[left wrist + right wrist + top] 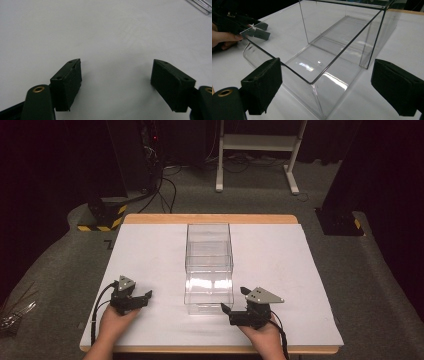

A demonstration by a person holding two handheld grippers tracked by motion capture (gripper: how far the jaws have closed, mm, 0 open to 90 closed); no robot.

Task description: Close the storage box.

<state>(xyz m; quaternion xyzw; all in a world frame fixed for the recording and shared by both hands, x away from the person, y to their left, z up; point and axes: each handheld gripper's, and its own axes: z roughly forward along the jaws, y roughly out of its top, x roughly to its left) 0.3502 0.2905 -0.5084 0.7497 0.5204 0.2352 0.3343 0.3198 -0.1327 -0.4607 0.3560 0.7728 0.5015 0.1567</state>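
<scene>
An empty, open-topped clear plastic box (209,292) stands lengthwise in the middle of the white table top (150,255). My left gripper (145,300) rests near the front left, open, jaws pointing right toward the box with a gap between them. In the left gripper view the left gripper (117,62) has nothing but white surface between its jaws. My right gripper (235,300) sits at the box's near right corner, open. In the right gripper view the right gripper (325,62) has the near corner of the box (329,95) just ahead of its spread jaws, and the left gripper (258,31) shows beyond it.
The table's wooden edge (210,218) runs along the back. Beyond it on the grey floor are a white stand (257,150), loose cables (167,185), a yellow-and-black striped base (102,217) at back left and a black base (340,222) at back right.
</scene>
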